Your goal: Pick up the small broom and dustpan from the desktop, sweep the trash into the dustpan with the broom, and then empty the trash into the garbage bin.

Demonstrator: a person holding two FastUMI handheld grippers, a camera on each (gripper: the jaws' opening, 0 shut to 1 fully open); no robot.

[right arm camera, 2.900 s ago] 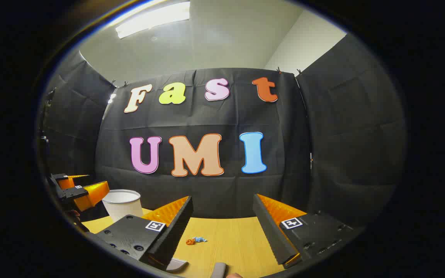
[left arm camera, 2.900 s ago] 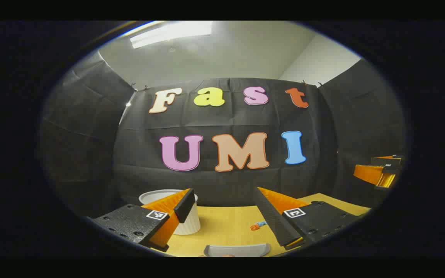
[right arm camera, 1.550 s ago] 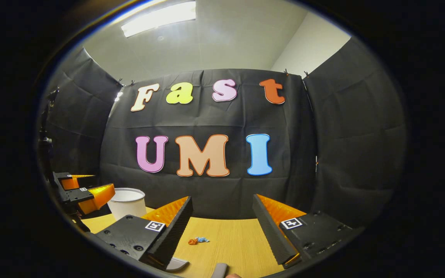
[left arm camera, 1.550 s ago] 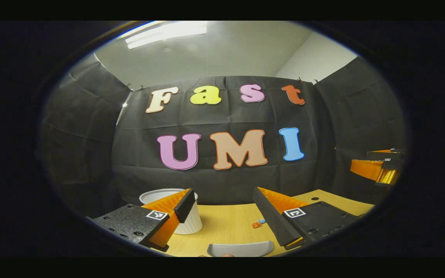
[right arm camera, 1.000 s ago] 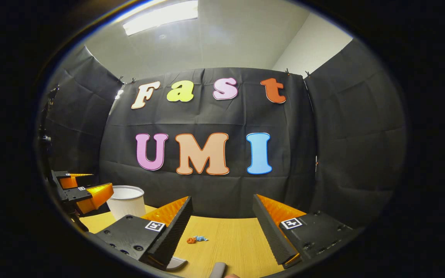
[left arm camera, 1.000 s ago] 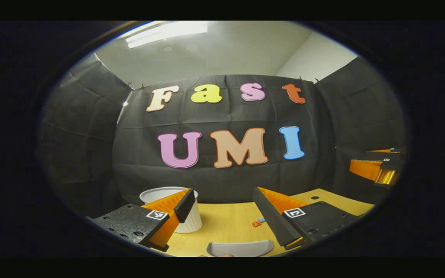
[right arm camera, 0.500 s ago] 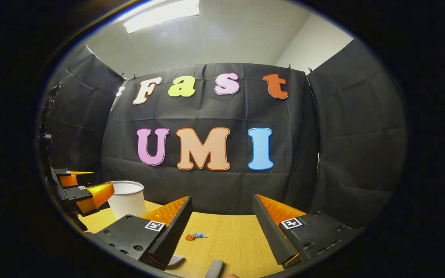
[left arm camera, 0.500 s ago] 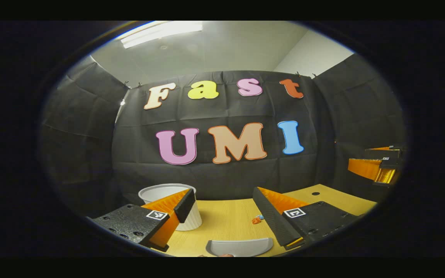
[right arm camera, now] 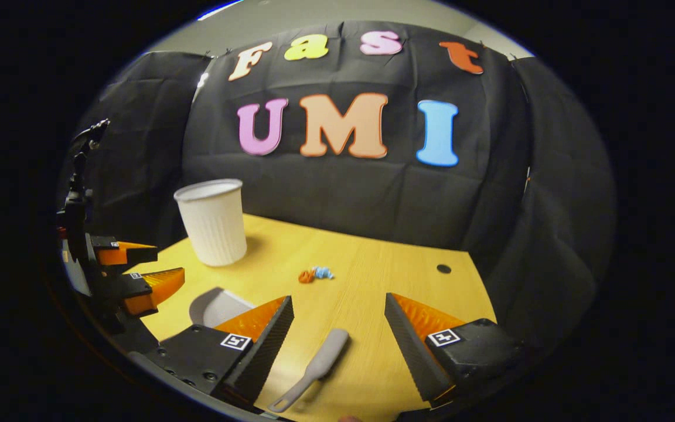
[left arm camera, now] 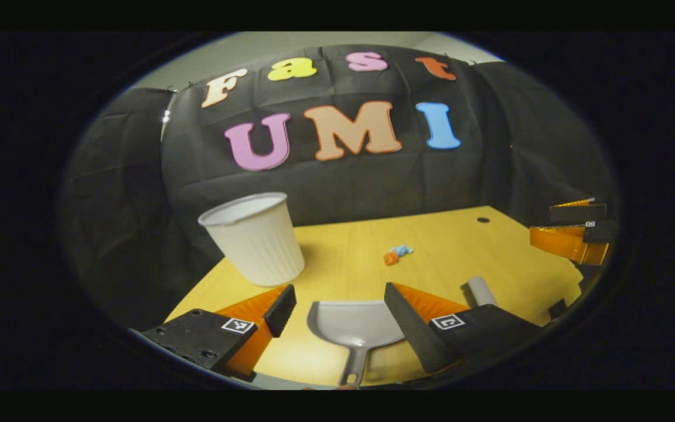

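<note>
A grey dustpan (left arm camera: 354, 321) lies flat on the wooden desktop (left arm camera: 443, 234), its handle pointing toward me. My left gripper (left arm camera: 338, 294) hovers open just above it, one finger on either side of the pan. The same dustpan (right arm camera: 220, 306) sits to the left in the right gripper view. A small grey broom (right arm camera: 316, 368) lies on the desk between the open fingers of my right gripper (right arm camera: 337, 302), below them. Its rounded end (left arm camera: 481, 290) peeks out beside my left gripper's right finger. A little orange and blue trash (right arm camera: 314, 274) lies mid-desk. A white ribbed bin (left arm camera: 254, 240) stands upright at the back left.
The left gripper (right arm camera: 169, 262) is at the left edge of the right gripper view, open; the right gripper (left arm camera: 542, 221) is at the far right of the left gripper view, open. A small round hole (right arm camera: 443, 268) marks the desk's back right. Black cloth walls close the desk in.
Both views have tipped down toward the desk, bringing the whole dustpan, the broom and more desktop into sight. Both grippers have stayed open and nothing on the desk has moved.
</note>
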